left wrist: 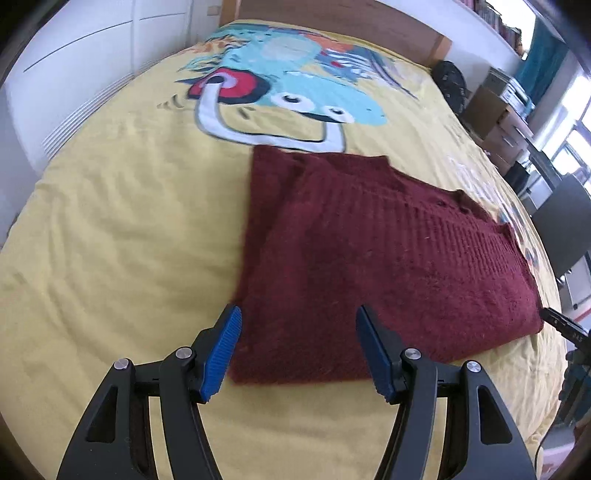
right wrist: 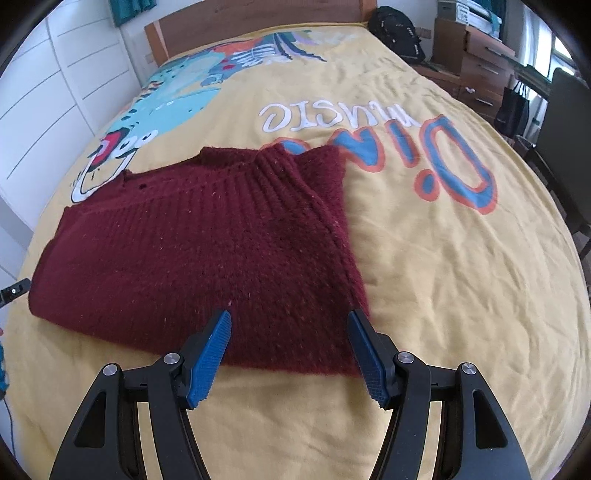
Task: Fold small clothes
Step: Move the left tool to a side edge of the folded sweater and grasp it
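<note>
A dark red knitted sweater (left wrist: pixel 369 258) lies folded and flat on the yellow bed cover (left wrist: pixel 129 229). In the left wrist view my left gripper (left wrist: pixel 297 321) hovers open over the sweater's near left corner, its blue pads (left wrist: pixel 221 354) apart with nothing pinched. In the right wrist view the same sweater (right wrist: pixel 207 251) shows its ribbed collar at the far side. My right gripper (right wrist: pixel 290 325) stands open above the near right corner, its blue pads (right wrist: pixel 365 354) clear of the knit. The tip of the other gripper (left wrist: pixel 561 325) shows at the right edge of the left view.
The yellow cover (right wrist: pixel 443 277) carries a cartoon print and lettering. A wooden headboard (right wrist: pixel 258 22) stands at the far end, white cupboards (left wrist: pixel 74 74) to the left. A black backpack (right wrist: pixel 397 31), wooden drawers (right wrist: pixel 476 62) and a dark chair (right wrist: pixel 565 147) stand to the right.
</note>
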`<state>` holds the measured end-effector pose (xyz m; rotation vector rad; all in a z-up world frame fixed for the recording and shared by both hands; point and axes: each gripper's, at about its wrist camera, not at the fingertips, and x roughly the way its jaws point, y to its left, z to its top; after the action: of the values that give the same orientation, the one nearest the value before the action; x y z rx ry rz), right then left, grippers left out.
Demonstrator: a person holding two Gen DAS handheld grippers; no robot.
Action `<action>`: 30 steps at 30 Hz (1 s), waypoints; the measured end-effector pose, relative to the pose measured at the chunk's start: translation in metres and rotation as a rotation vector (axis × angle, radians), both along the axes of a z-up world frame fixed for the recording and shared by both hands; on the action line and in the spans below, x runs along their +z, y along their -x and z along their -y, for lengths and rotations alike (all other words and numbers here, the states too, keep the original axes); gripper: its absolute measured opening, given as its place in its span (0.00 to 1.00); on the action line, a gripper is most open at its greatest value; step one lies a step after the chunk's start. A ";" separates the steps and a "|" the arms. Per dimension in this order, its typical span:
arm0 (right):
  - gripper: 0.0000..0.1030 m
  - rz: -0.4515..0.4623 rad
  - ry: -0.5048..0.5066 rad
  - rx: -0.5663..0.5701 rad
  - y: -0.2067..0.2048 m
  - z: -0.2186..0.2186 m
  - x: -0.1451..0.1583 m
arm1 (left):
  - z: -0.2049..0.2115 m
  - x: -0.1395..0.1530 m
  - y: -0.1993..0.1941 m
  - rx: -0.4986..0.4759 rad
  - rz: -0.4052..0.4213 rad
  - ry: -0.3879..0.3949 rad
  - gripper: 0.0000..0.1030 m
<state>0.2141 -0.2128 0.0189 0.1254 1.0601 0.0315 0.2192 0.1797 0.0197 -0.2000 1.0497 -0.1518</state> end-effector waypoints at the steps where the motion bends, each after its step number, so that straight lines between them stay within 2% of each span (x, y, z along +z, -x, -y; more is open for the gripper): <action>1: 0.65 0.001 -0.004 0.001 0.004 0.000 0.001 | -0.007 0.001 0.002 0.007 -0.012 0.022 0.58; 4: 0.65 0.003 -0.004 0.013 0.015 -0.004 0.003 | -0.017 0.001 0.008 0.021 -0.026 0.043 0.64; 12: 0.65 -0.015 -0.010 0.031 0.038 -0.014 -0.002 | -0.035 -0.010 -0.010 0.019 -0.075 0.166 0.64; 17: 0.65 -0.042 -0.014 0.015 0.039 -0.013 -0.012 | -0.044 -0.030 -0.033 0.018 -0.120 0.200 0.65; 22: 0.65 -0.062 -0.007 0.014 0.034 -0.014 -0.021 | -0.051 -0.059 -0.052 -0.015 -0.181 0.329 0.65; 24: 0.65 -0.065 -0.005 0.015 0.034 -0.016 -0.024 | -0.052 -0.063 -0.057 -0.033 -0.186 0.386 0.76; 25: 0.65 -0.068 -0.003 0.019 0.033 -0.017 -0.025 | -0.053 -0.065 -0.059 -0.041 -0.186 0.415 0.76; 29: 0.65 -0.073 0.015 0.043 0.033 -0.024 -0.026 | -0.052 -0.066 -0.067 -0.074 -0.177 0.469 0.75; 30: 0.65 -0.073 0.015 0.047 0.033 -0.025 -0.026 | -0.050 -0.065 -0.069 -0.087 -0.176 0.466 0.70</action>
<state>0.1808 -0.1879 -0.0067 0.0884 1.1356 0.0623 0.2882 0.2299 -0.0454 -0.5976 1.1876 -0.4649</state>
